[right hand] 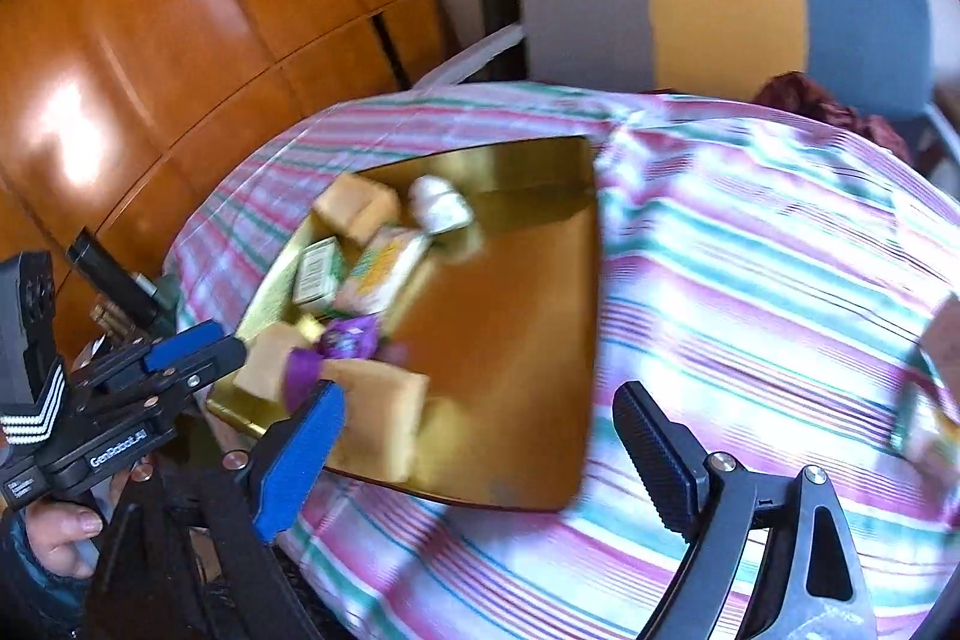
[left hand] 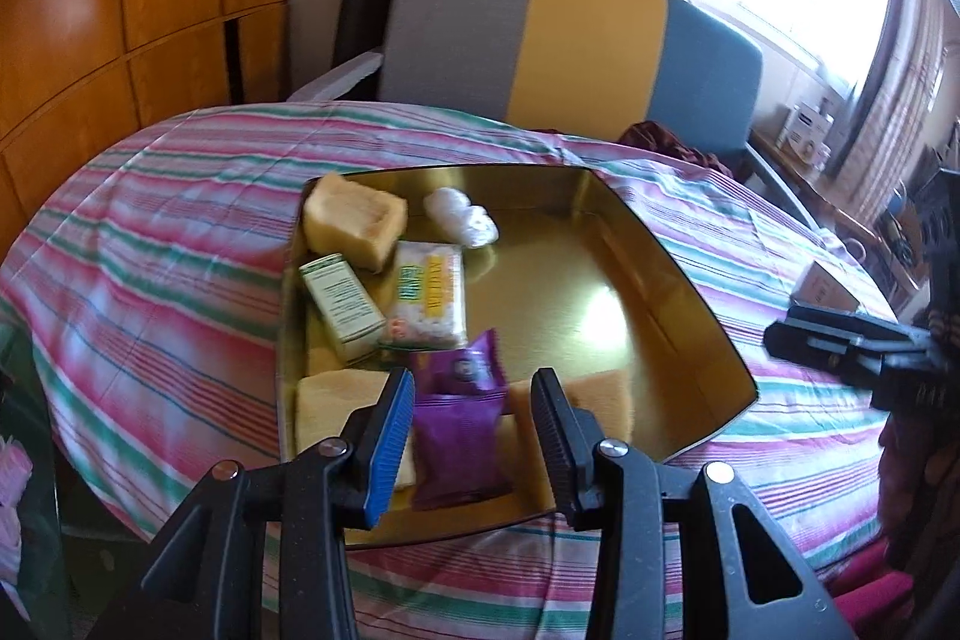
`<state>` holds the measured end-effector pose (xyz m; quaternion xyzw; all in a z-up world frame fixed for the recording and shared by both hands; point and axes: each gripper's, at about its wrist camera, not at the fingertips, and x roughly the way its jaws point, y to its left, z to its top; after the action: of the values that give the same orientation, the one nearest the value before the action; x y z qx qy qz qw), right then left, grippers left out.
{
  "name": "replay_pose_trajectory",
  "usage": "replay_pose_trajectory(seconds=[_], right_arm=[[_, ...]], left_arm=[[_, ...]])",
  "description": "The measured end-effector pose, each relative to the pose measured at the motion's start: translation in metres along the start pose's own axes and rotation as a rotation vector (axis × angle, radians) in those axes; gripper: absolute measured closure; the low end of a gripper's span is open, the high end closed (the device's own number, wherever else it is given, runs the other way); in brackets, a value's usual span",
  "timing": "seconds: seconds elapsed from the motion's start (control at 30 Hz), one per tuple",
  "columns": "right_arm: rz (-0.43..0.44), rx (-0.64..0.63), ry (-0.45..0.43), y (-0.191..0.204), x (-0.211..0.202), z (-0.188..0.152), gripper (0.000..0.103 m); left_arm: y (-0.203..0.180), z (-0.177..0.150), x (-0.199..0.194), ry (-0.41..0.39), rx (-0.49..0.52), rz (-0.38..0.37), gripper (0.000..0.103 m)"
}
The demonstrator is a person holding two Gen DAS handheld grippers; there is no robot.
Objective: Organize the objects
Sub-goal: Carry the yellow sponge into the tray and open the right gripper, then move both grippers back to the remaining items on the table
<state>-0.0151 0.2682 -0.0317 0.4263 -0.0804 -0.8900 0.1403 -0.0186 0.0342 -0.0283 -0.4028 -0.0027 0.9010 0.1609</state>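
Left tool [left hand: 474,430]: jaws set narrowly apart, nothing between the pads; the purple snack packet [left hand: 459,436] shows through the gap but lies in the tray below, untouched. Angled downward over the near edge of the gold tray [left hand: 678,292], lower centre of the left wrist view. In the right wrist view a hand [right hand: 66,532] grips its handle at lower left.

Right tool [right hand: 480,454]: jaws spread wide, empty, touching nothing. Tilted downward above the tray's near right corner and the striped cloth [right hand: 750,280].

Tray contents, clustered along its left side: yellow sponge block [left hand: 354,220] at far left; white wad [left hand: 462,217] beside it; green-and-white box [left hand: 342,307]; cotton-swab pack [left hand: 429,304] just right of the box; purple packet nearer; two further sponges [left hand: 336,409] flanking it.

Open room: right half of the tray bare; cloth clear right of the tray. A small box [left hand: 825,289] lies near the worktop's right edge. Chair [left hand: 570,34] stands behind the worktop.
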Motion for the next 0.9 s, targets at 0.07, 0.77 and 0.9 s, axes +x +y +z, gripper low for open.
replay_pose_trajectory(seconds=[0.07, 0.77, 0.9], right_arm=[[-0.037, 0.027, -0.016, -0.019, -0.012, -0.001, 0.011], [-0.582, 0.731, -0.344, -0.28, -0.16, -0.071, 0.01], [-0.559, 0.907, -0.406, -0.308, -0.176, -0.093, 0.01]], left_arm=[[-0.01, 0.001, 0.001, 0.004, 0.022, -0.011, 0.063], [-0.171, 0.023, 0.03, 0.101, 0.267, -0.277, 0.063], [-0.215, 0.022, 0.05, 0.165, 0.308, -0.33, 0.062]])
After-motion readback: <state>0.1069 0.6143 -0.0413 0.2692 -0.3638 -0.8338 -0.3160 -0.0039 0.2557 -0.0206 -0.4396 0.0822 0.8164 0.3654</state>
